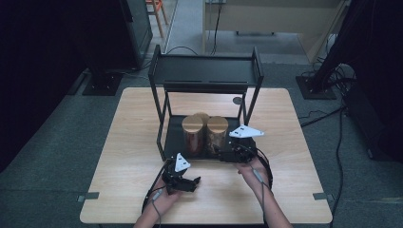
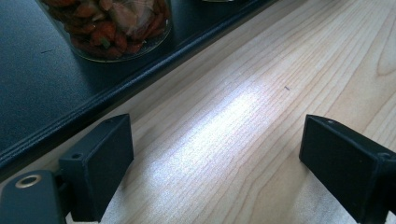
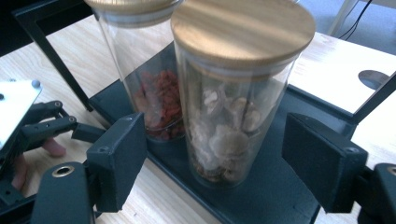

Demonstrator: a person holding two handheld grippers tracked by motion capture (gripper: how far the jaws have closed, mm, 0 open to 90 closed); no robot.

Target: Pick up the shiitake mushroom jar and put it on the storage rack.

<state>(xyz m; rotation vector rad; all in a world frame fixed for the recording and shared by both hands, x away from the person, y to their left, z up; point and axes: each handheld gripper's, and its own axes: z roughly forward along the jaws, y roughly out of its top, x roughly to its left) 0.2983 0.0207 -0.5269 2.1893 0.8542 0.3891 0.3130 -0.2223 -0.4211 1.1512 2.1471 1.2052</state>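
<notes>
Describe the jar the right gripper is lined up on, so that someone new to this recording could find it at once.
On the wooden table stands a black two-tier rack; its bottom shelf holds glass jars with round wooden lids. The one meant is the front right jar, between the open jaws of the right gripper. It holds pale, beige dried pieces, while the jar beside it holds red berries.

Wooden table (image 1: pixel 133 137) bears a black rack (image 1: pixel 168 135); rack's tray holds jars (image 1: pixel 194 135).

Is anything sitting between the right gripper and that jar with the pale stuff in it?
Nothing visible does. The right gripper is open, and the jar of pale pieces stands straight ahead between its jaws' line. The red-filled jar stands behind and to one side.
</notes>
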